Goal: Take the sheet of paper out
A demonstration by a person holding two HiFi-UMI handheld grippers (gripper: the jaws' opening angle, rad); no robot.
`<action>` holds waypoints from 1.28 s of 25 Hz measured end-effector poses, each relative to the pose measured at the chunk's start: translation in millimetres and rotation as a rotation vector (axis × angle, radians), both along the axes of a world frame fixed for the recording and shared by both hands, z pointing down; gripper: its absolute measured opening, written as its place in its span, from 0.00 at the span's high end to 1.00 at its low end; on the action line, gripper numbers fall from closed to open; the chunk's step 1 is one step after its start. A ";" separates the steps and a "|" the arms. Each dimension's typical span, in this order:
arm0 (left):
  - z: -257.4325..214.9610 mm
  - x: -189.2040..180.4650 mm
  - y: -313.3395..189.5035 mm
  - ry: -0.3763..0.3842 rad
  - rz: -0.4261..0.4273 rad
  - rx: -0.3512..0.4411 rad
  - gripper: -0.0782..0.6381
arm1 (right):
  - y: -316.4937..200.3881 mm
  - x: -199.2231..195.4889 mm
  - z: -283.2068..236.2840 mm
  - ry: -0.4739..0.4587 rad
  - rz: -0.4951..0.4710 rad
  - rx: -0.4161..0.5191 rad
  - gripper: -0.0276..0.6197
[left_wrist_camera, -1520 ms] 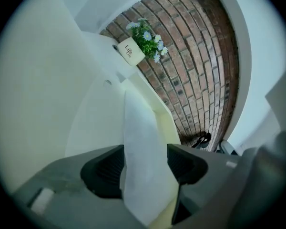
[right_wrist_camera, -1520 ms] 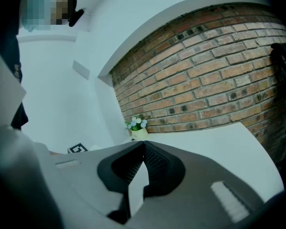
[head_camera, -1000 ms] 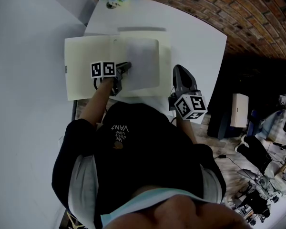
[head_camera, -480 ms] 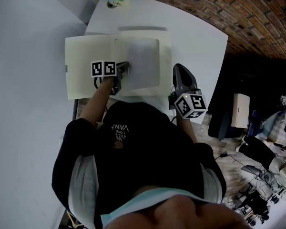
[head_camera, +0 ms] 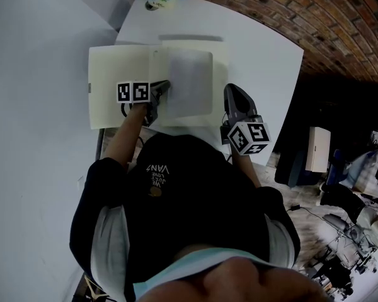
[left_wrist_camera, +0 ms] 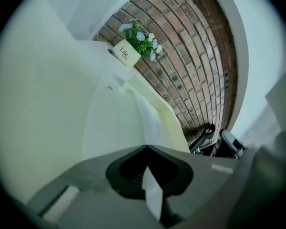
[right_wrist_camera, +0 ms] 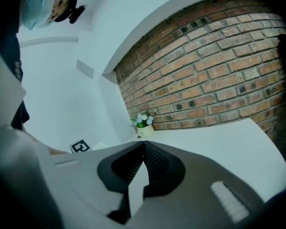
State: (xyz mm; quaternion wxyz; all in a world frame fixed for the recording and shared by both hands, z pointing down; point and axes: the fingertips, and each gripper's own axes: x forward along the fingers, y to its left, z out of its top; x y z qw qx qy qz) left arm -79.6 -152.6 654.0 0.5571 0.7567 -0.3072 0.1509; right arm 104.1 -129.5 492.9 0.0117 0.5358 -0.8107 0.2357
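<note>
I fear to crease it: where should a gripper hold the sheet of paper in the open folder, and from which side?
Probably its left edge, approached low from the left. The sheet of paper lies flat on the open folder, so only an edge can be pinched; the left gripper is shut on that edge.

We see a pale grey, round-cornered sheet of paper (head_camera: 190,83) lying on the right half of an open cream folder (head_camera: 116,87). The left gripper (head_camera: 167,84) has its jaws pinched on the sheet's left edge.
</note>
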 end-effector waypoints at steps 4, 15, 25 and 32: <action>-6.4 -9.2 1.5 -0.016 0.002 0.026 0.89 | -1.0 -9.6 2.7 0.000 -0.038 -0.007 0.96; -19.9 -48.1 8.1 -0.050 -0.055 0.077 0.89 | -5.5 -39.7 11.4 -0.012 -0.134 -0.023 0.96; -36.9 -78.5 17.5 -0.107 -0.060 0.137 0.89 | -9.3 -67.1 18.9 -0.017 -0.207 -0.025 0.96; -54.7 -94.1 19.5 -0.148 -0.044 0.197 0.89 | -9.0 -83.6 21.1 -0.022 -0.243 -0.025 0.96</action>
